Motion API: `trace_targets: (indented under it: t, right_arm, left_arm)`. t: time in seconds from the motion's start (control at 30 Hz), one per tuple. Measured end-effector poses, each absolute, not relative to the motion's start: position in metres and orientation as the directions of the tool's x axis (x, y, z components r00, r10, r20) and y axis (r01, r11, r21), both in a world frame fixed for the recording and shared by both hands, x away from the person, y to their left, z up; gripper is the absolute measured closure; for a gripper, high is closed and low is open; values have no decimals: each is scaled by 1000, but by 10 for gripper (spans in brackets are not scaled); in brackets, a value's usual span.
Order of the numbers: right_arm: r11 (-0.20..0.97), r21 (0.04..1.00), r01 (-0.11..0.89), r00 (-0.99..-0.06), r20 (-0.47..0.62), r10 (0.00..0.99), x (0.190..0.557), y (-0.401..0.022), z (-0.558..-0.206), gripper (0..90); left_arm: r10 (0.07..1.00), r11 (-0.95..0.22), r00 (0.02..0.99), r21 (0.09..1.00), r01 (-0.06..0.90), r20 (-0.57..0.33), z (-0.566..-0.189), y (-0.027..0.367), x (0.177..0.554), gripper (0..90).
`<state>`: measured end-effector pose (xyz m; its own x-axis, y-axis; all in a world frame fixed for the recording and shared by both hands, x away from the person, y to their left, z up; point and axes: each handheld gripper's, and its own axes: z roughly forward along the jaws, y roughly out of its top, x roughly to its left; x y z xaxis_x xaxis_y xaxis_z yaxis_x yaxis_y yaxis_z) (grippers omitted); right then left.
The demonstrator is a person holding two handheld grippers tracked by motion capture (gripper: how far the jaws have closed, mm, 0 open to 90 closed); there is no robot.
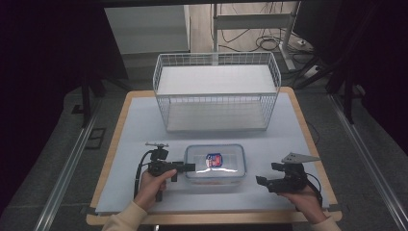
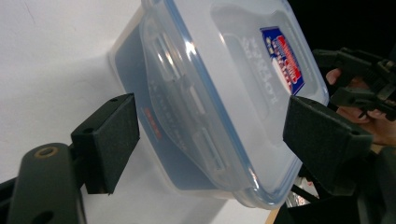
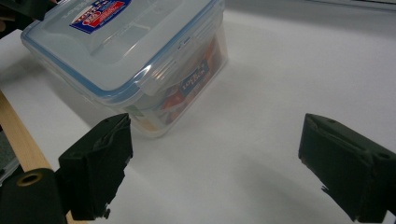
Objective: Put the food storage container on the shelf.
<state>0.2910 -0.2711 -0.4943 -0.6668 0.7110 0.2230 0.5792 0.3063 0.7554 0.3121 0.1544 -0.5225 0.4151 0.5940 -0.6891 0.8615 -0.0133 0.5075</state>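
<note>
the red-and-blue label [image 2: 282,58] on the container lid [image 2: 224,70] is too blurred to read.

Ahead of my left gripper [image 1: 188,167] the lidded container [image 1: 215,163] blocks passage. My right gripper [image 1: 262,181] has bare table [image 1: 279,139] ahead; the wire basket [image 1: 216,91] stands beyond.

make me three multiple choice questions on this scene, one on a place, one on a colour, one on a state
1. Where does the wire basket stand?
A. beyond the lidded box
B. on the floor
C. on top of the box

2. What colour is the seal along the rim of the lidded box?
A. green
B. blue
C. yellow

3. How is the left hand-held gripper?
A. shut on the basket
B. open at the box's end
C. lying on the table

Key: 1 A, the high view shows it farther up the table. 2 B, a blue line edges the lid. 3 B, the left gripper view shows its pads apart around the box's end.
</note>
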Motion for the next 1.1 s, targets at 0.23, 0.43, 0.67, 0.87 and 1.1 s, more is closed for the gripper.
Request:
trace_targets:
  t: [0.23, 0.43, 0.67, 0.87, 1.1]
  right_arm:
    - [313, 756, 575, -672, 219, 708, 291, -270, -494, 99]
    - [302, 757, 580, -671, 233, 704, 295, -268, -491, 104]
    - [283, 736, 616, -678, 312, 665, 311, -249, -479, 125]
    - [262, 672, 693, -647, 418, 638, 333, -228, -487, 125]
    - [213, 604, 768, -590, 539, 601, 352, -220, -500, 137]
  left_arm:
    - [572, -12, 412, 495, 869, -709, -526, 150, 316, 224]
    - [583, 2, 415, 512, 859, -699, -523, 150, 315, 266]
    - [581, 9, 414, 514, 858, -701, -524, 150, 315, 275]
    - [578, 14, 415, 517, 856, -703, -524, 151, 314, 278]
    - [576, 14, 418, 520, 854, -703, -525, 151, 314, 278]
